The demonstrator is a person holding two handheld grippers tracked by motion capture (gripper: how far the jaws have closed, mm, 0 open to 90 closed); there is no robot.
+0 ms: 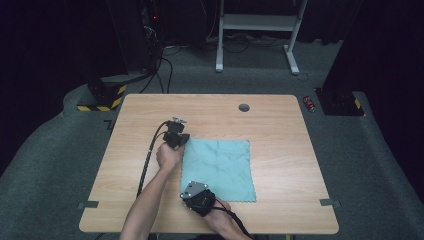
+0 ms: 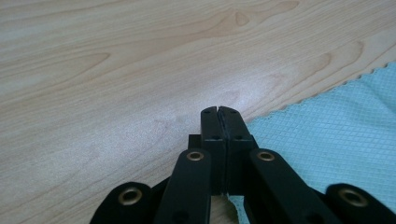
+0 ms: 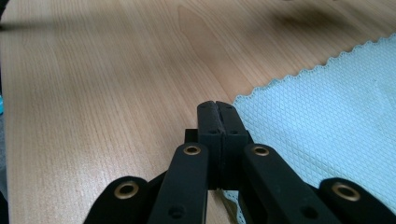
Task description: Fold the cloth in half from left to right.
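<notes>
Grey carpet surrounds a light wooden table (image 1: 150, 200) that fills the middle of the high view, with a dark background and a white metal frame (image 1: 257, 30) at the top centre. A small round grommet (image 1: 244, 107) sits in the table's upper middle.

A pale teal cloth (image 1: 220, 167) lies flat and square slightly right of the frame's centre. Its edges are scalloped.

The left gripper (image 1: 176, 139) is at the cloth's upper left corner, held by a hand (image 1: 167, 156) whose forearm rises from the bottom of the frame. In the left gripper view its two black jaws are pressed together, tips low over bare wood just beside the cloth's edge; the cloth fills the lower right of that frame. Whether cloth is pinched between the jaws cannot be told.

The right gripper (image 1: 197, 197) is at the cloth's lower left corner, near the bottom centre of the high view, with a grey three-cornered plate on top. In the right gripper view its jaws are also together, tips at the cloth's corner, the cloth spreading to the right of the frame. Again, a pinch on the cloth cannot be confirmed.
</notes>
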